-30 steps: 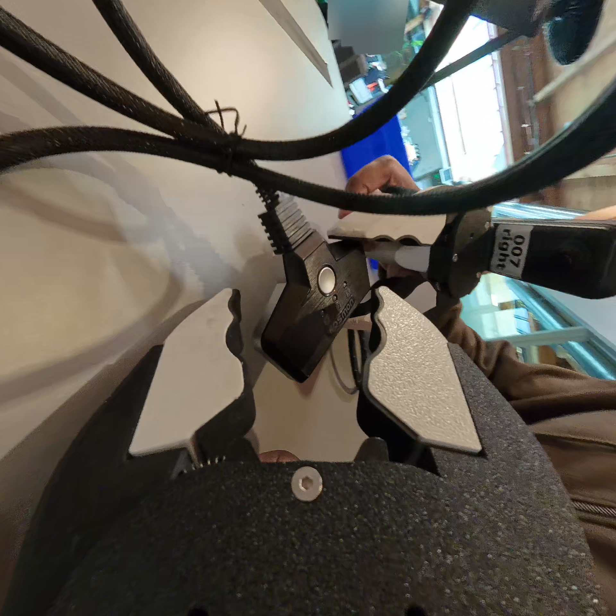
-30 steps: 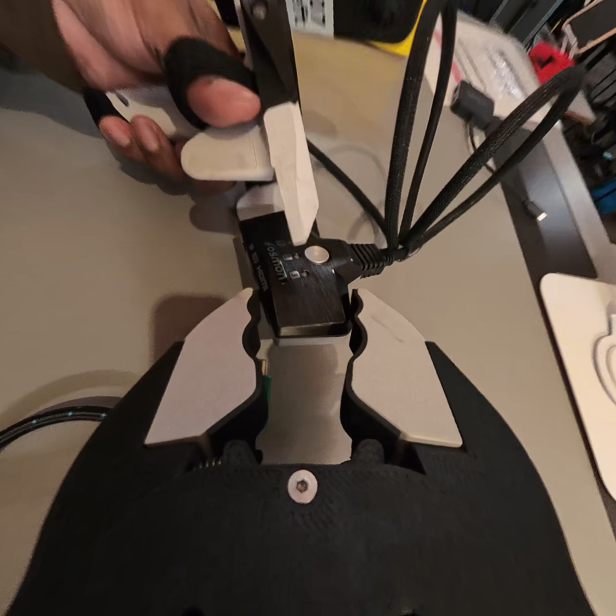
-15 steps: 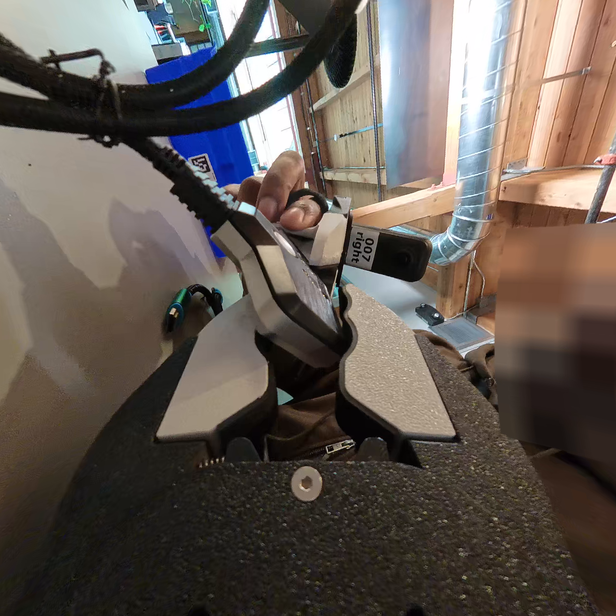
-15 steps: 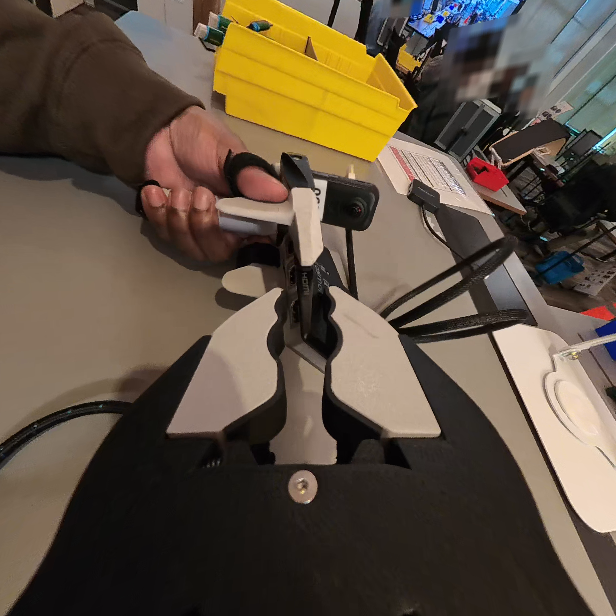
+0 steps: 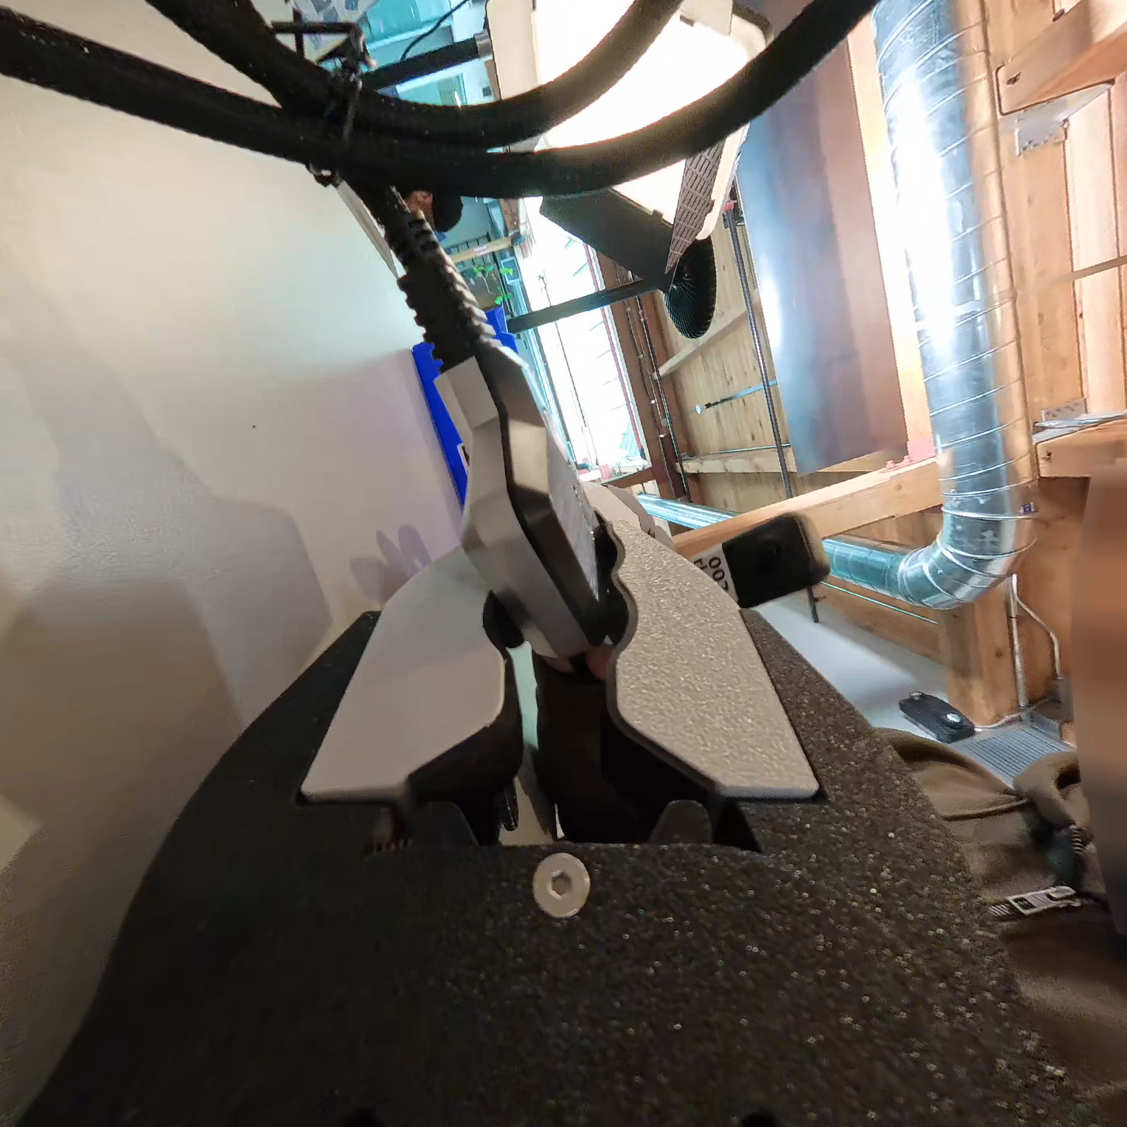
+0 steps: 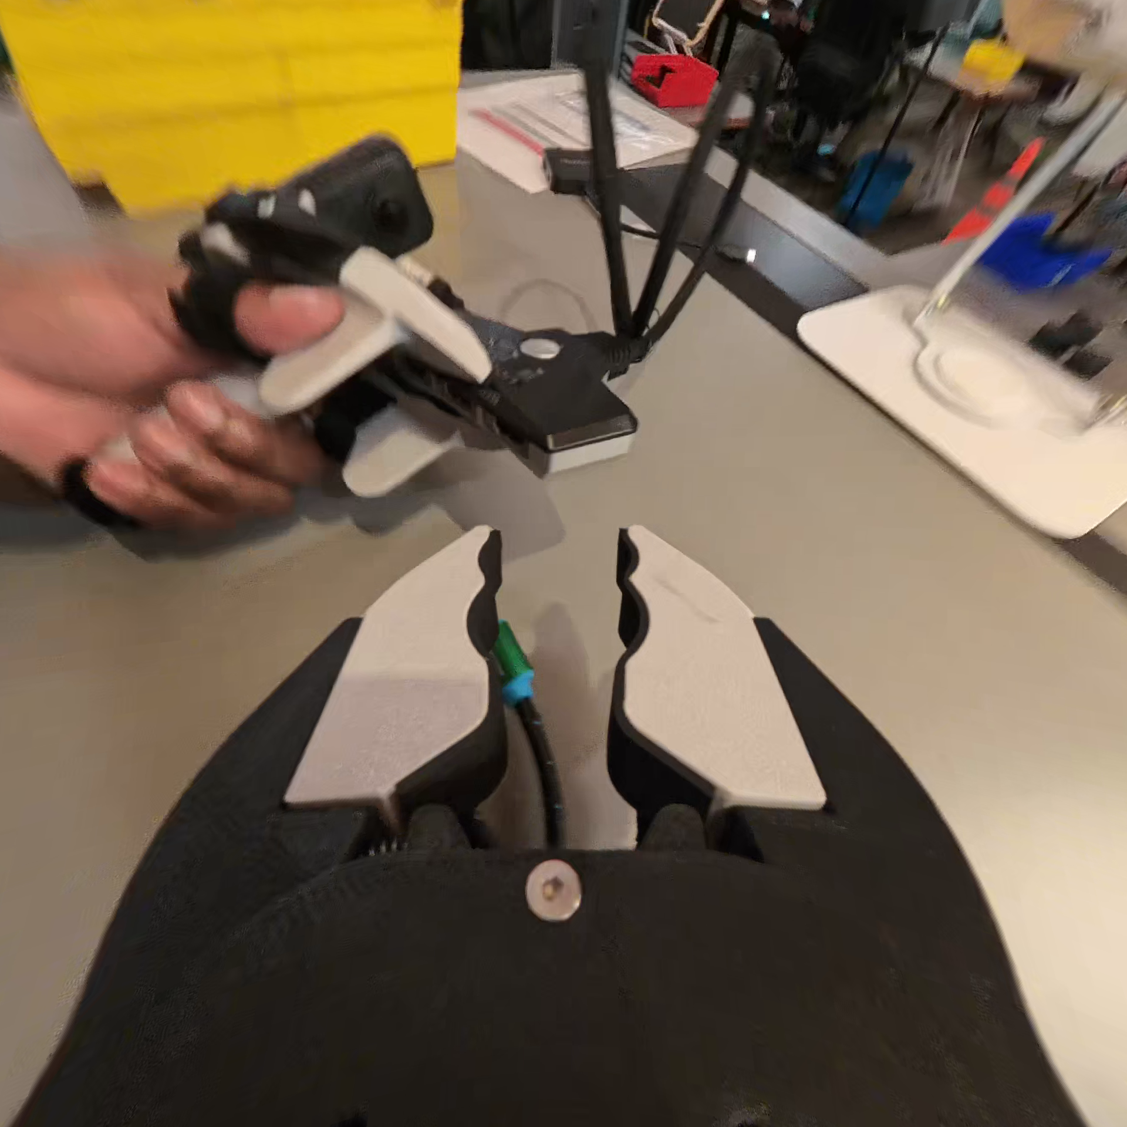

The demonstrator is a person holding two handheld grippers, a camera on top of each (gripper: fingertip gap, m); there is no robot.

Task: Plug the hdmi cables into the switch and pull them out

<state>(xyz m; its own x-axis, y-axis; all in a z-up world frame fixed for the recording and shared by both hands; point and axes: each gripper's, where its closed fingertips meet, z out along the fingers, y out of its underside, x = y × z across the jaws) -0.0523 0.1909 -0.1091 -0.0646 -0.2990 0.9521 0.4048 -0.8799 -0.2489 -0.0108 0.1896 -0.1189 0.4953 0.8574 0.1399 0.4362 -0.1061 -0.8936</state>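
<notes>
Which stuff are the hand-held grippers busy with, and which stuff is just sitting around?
Busy with:
- black switch box, gripped by the left hand-held gripper
- its black braided cables
- right hand-held gripper, open, holding nothing
- green-tipped cable on the table below it

Sitting around:
- yellow bin
- white stand base
- paper sheet
- red box

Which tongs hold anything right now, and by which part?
Left tongs clamp the flat black switch box across its flat faces, opposite its braided cables. Right tongs: open, empty.
</notes>
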